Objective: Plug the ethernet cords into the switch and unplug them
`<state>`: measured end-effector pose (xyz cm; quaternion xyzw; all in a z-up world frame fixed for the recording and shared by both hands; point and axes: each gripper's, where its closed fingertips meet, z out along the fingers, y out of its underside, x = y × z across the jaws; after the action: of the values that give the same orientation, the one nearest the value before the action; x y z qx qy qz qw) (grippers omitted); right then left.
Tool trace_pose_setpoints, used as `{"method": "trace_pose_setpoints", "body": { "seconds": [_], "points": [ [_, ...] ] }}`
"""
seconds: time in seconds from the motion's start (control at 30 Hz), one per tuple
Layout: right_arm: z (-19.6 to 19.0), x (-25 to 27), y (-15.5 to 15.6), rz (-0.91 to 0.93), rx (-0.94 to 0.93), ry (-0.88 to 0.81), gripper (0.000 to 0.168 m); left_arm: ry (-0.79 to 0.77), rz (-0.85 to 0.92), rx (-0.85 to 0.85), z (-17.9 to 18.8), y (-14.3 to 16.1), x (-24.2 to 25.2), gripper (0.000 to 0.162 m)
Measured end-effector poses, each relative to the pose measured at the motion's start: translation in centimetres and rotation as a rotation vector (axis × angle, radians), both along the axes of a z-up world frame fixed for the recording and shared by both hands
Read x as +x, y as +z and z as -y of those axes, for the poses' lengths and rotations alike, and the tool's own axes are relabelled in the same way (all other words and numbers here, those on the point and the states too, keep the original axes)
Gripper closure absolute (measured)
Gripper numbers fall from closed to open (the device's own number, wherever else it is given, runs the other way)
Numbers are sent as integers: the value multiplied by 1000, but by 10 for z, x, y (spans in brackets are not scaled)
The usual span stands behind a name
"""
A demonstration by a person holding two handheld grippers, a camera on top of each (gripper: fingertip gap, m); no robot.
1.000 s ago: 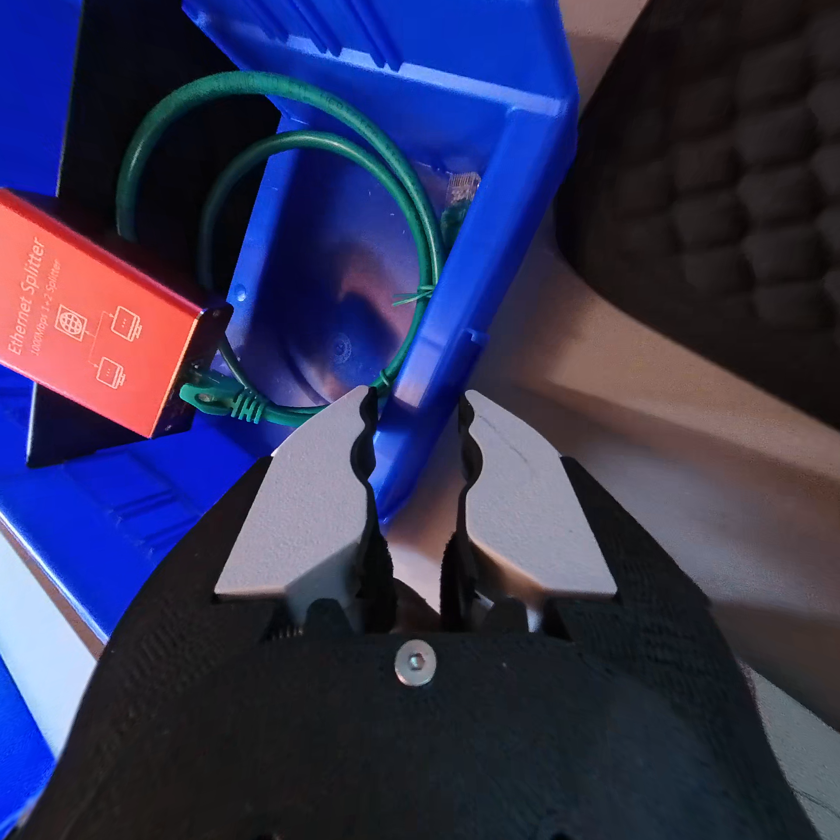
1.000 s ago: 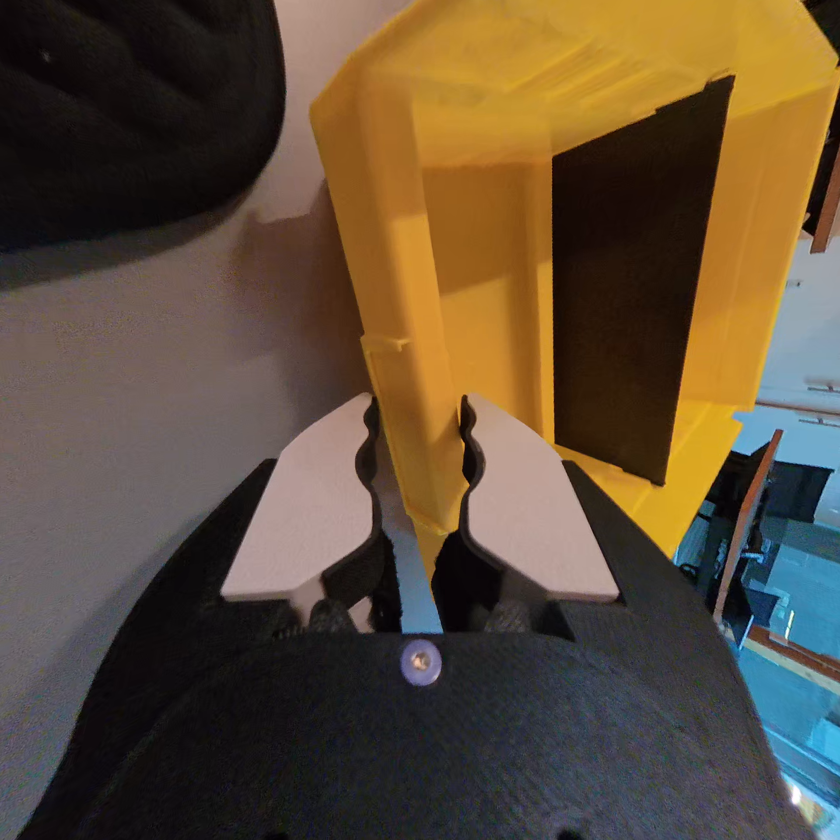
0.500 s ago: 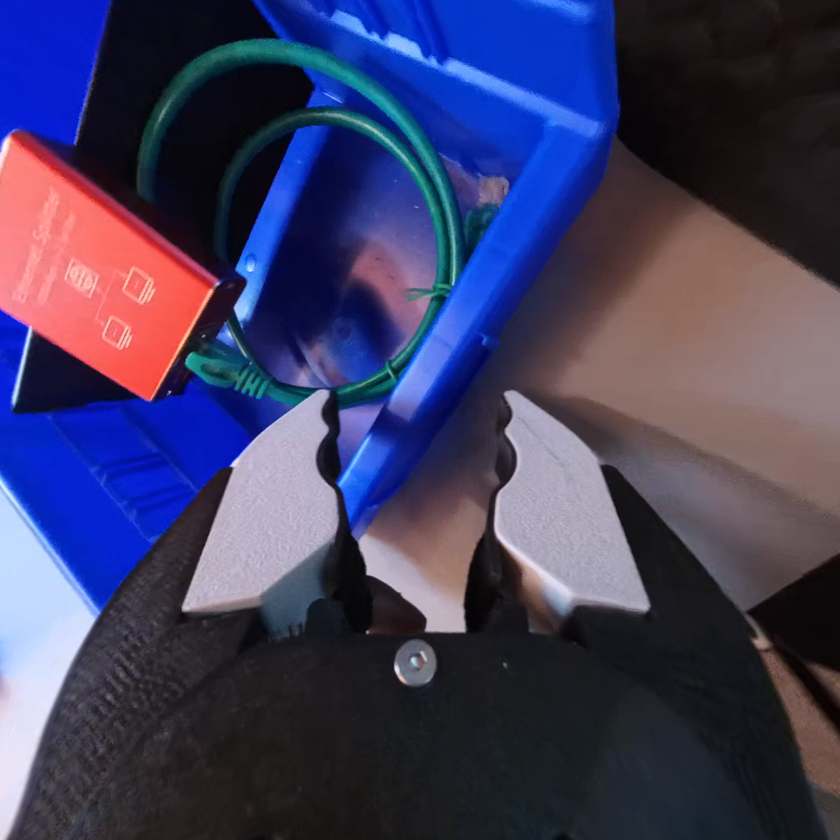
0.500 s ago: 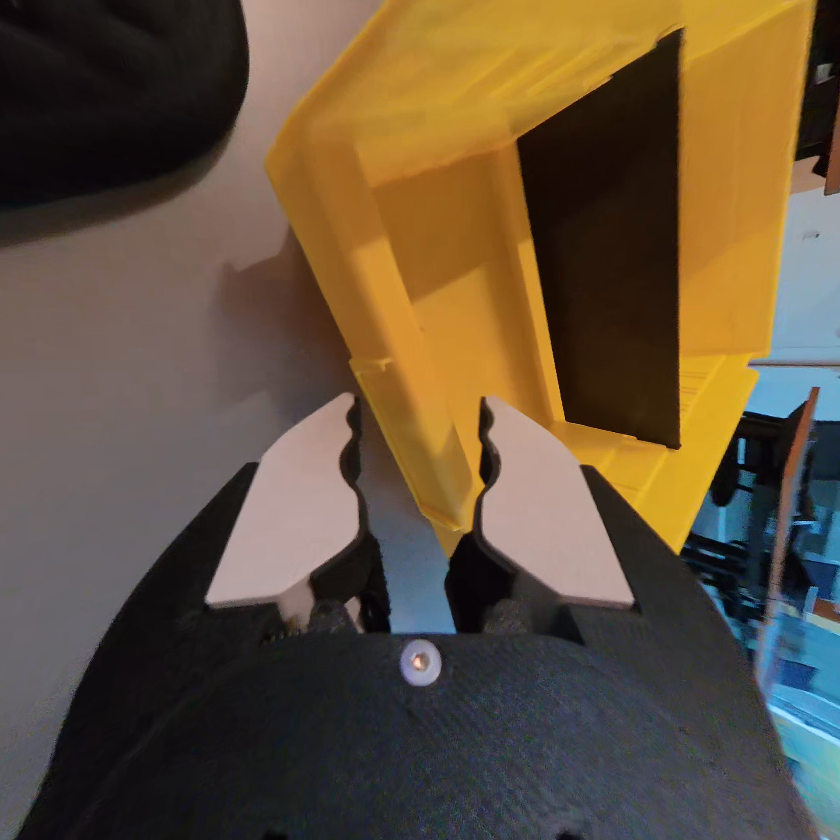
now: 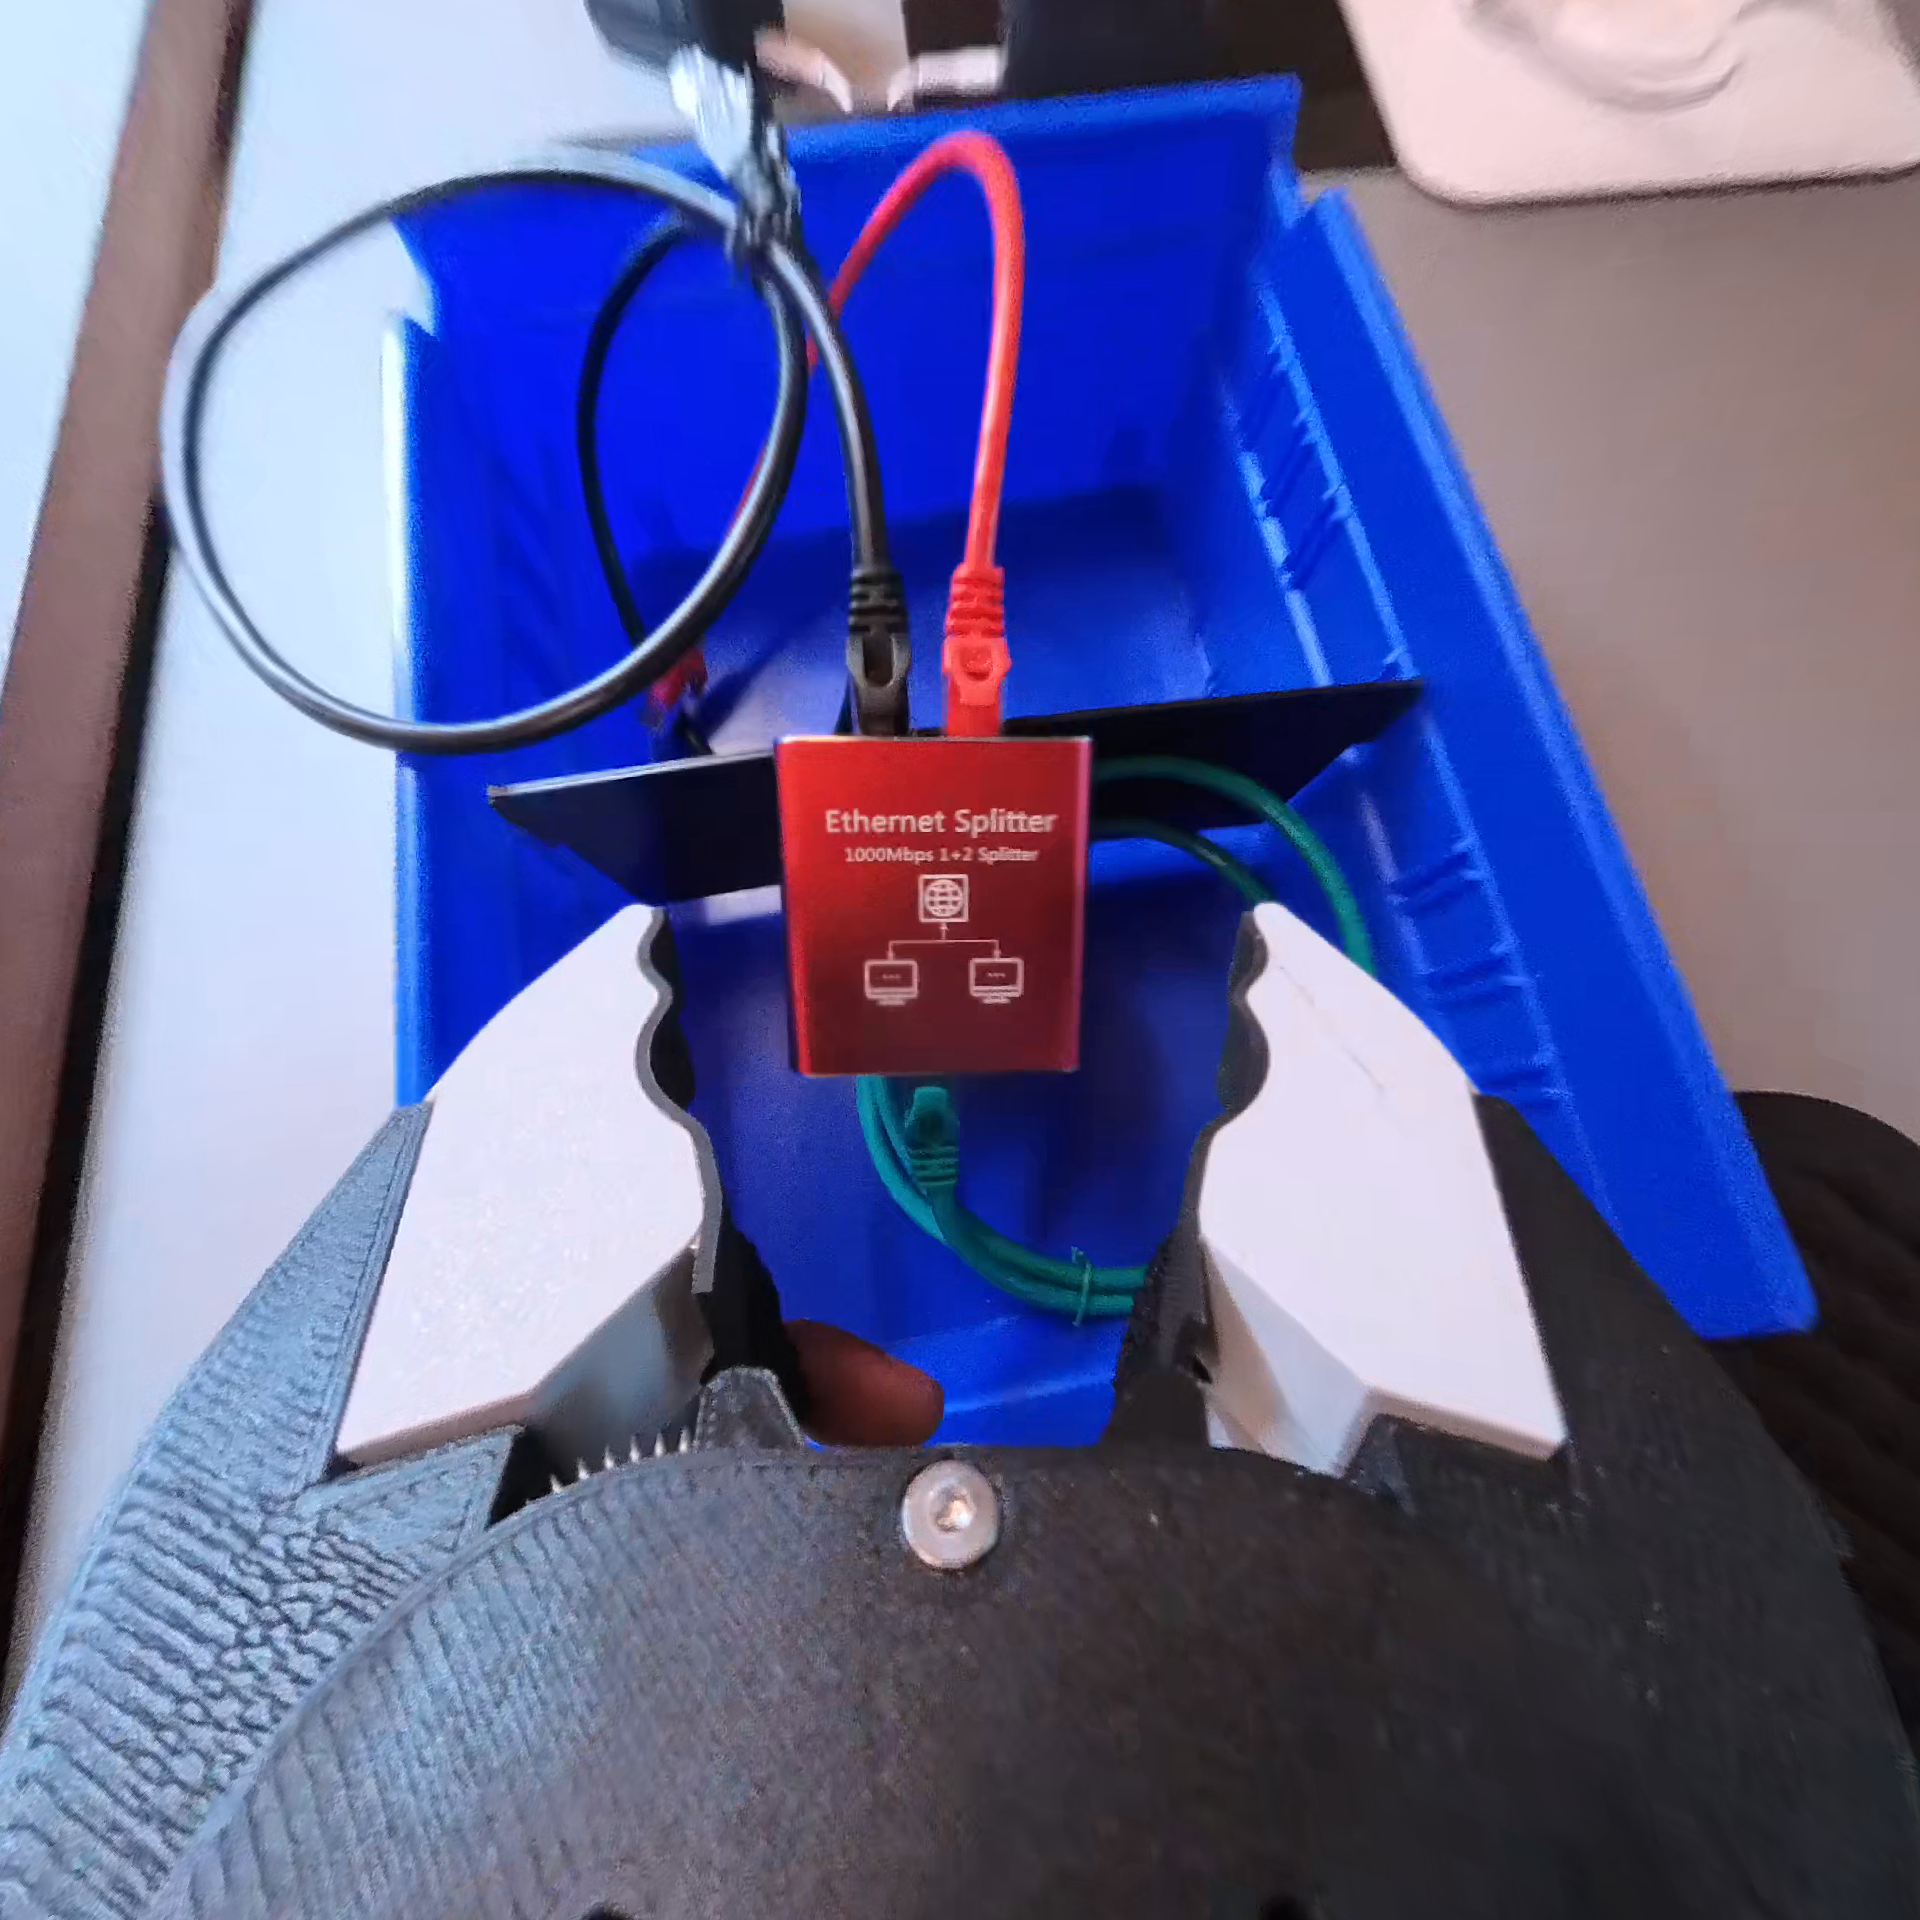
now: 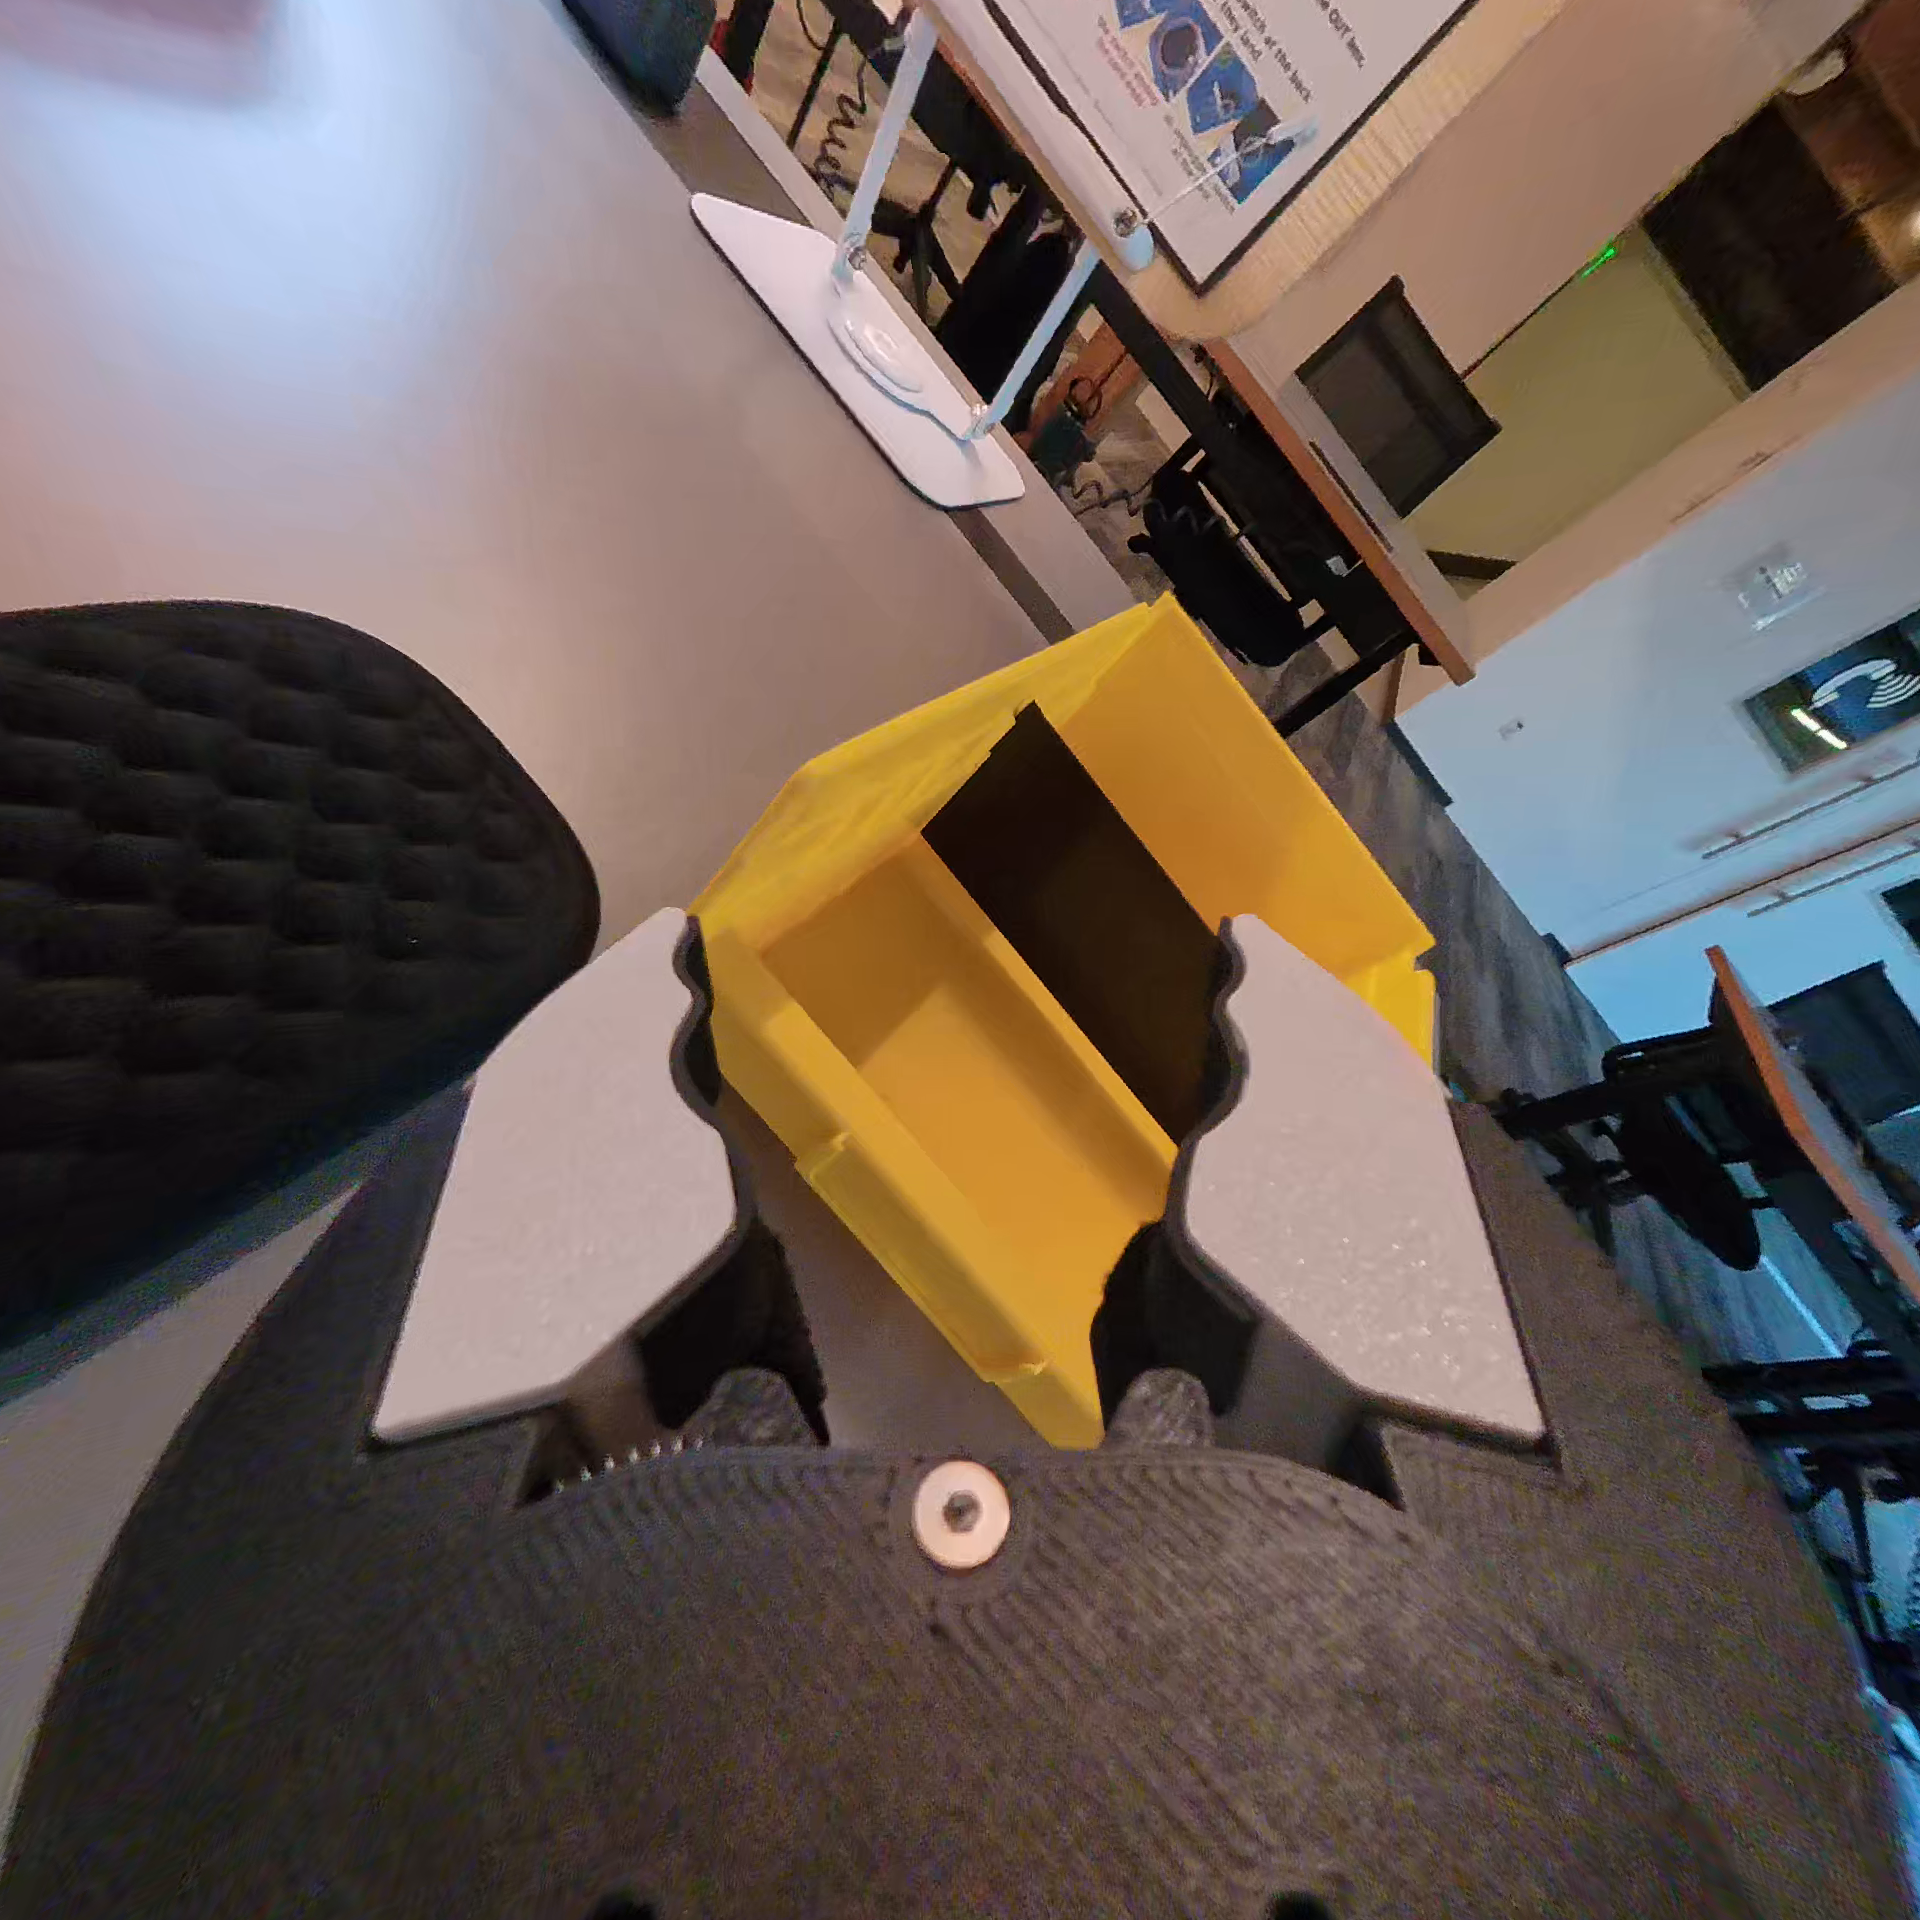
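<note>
Hovering wide open, our left gripper [image 5: 951, 987] frames the red switch [image 5: 935, 904] with black cord [image 5: 878, 634], red cord [image 5: 977, 623] and green cord [image 5: 935, 1143] plugged in; our right gripper [image 6: 961, 997], also wide, frames a yellow bin [image 6: 997, 1101].

Green cord [image 5: 997, 1236]: its run behind the red switch [image 5: 935, 904] and the black divider [image 5: 644, 831] is hidden. Black cord [image 5: 260, 582] loop blurred; far plug indistinct at the top edge.

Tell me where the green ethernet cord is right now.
In the left wrist view, the green ethernet cord lies coiled in the blue bin's near compartment, plugged into the near end of the red switch, between the open left gripper's fingers.
</note>
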<state>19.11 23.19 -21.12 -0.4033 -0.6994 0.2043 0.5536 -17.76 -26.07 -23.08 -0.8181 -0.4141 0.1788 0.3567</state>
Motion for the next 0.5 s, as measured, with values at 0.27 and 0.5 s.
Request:
{"method": "trace_pose_setpoints", "body": {
  "seconds": [0.27, 0.5],
  "points": [
    [8, 1, 21, -89, 28, 37, 86, -50, 127, -160, -7, -46, -15, 66],
    [9, -5, 8, -35, 43, 32, 88, -91, -3, -110, -11, -49, -23, 78]
  ]
}}
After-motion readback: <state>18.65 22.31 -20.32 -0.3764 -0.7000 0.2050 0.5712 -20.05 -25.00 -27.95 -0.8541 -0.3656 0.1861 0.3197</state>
